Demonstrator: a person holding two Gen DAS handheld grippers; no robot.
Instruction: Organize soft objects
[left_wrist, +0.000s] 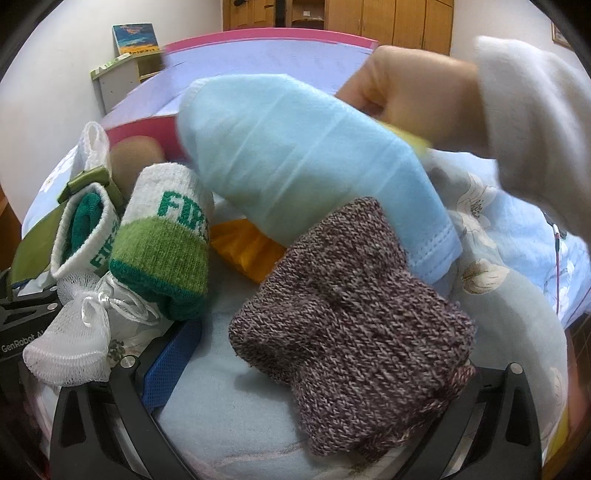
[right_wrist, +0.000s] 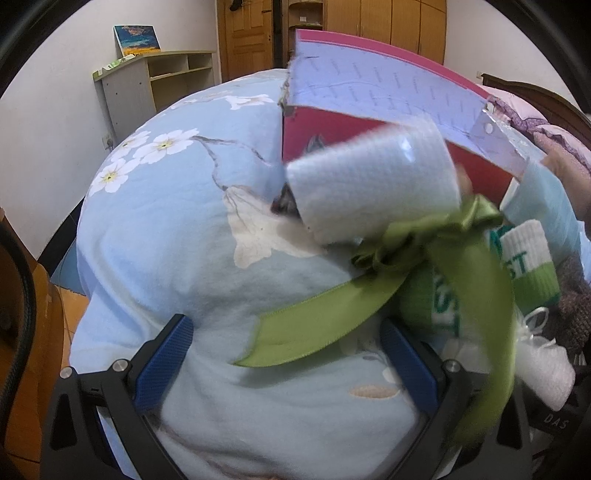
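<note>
The pink box (right_wrist: 325, 129) stands open at the far side of the flowered blanket (right_wrist: 159, 236). Nearer than the box, the brown knit sock (left_wrist: 351, 317) lies between the spread, empty left gripper (left_wrist: 295, 373) fingers. The right gripper (right_wrist: 284, 362), also spread and empty, sits under the green ribbon (right_wrist: 369, 306).

In the left wrist view, a knitted piece (left_wrist: 351, 314) is placed on the bed (left_wrist: 221, 398) at the centre, just before the left tool (left_wrist: 295, 406). A folded cloth (left_wrist: 306, 166) is held above it at 12 o'clock by a hand (left_wrist: 417, 96). A pair of socks (left_wrist: 162, 240) is set at 9 o'clock, with a mesh pouch (left_wrist: 70, 343) before it. An open box (left_wrist: 258, 59) is set behind everything. In the right wrist view, a ribboned roll (right_wrist: 373, 184) is seen at 1 o'clock, before the box (right_wrist: 388, 85), beyond the right tool (right_wrist: 284, 362).
</note>
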